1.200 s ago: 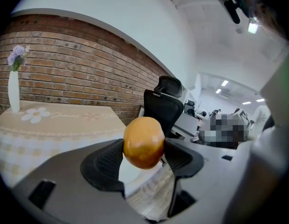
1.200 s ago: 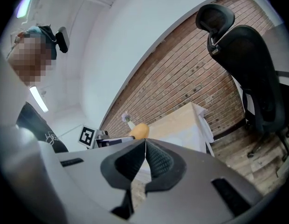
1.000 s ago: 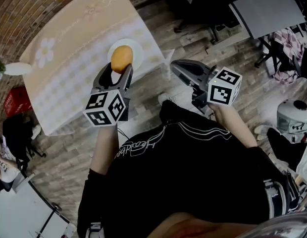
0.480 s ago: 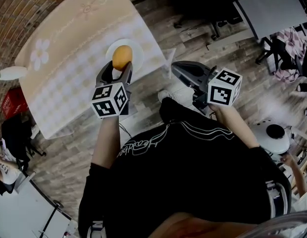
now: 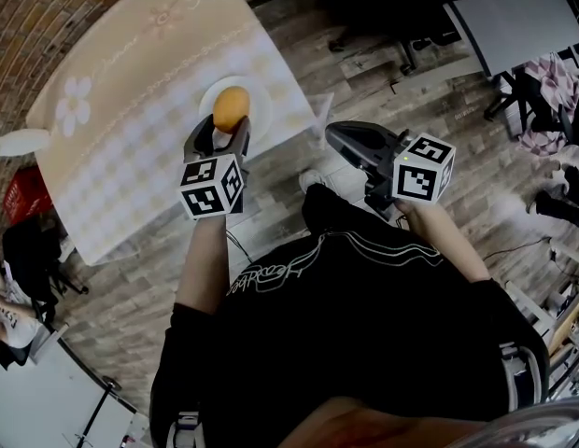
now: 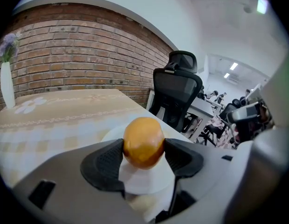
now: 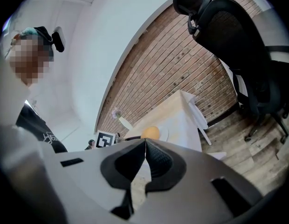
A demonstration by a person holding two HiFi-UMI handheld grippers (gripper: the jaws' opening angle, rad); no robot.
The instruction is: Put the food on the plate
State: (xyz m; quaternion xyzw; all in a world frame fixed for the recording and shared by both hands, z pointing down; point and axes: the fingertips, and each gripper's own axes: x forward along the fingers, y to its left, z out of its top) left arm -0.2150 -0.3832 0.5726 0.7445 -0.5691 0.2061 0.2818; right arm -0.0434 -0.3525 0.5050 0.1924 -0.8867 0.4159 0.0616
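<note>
The left gripper is clamped on the food, a round orange-coloured piece. The left gripper view shows both dark pads pressed against its sides, the jaws standing wide because the piece itself is wide. The grip sits across the middle of the food, which keeps a smooth round thing from rolling out and leaves its underside free to meet the plate. The white plate lies on the desk close to its near edge, by the corner nearest the person, so it can be reached without leaning over the cloth. From the head view the food hangs over the middle of the plate. In the left gripper view the plate's white surface shows under the food and between the jaws, so the piece seems to be just above it, though contact cannot be ruled out. The gripper tilts downward toward the plate, which suits a gentle set-down. The right gripper has its jaws closed together on nothing, as its own view shows. It hangs beyond the desk's corner over the wooden floor, probably parked there so it stays clear of the placement. By this reading the task is near its end: what is left is to lower the food, let go and draw back.
</note>
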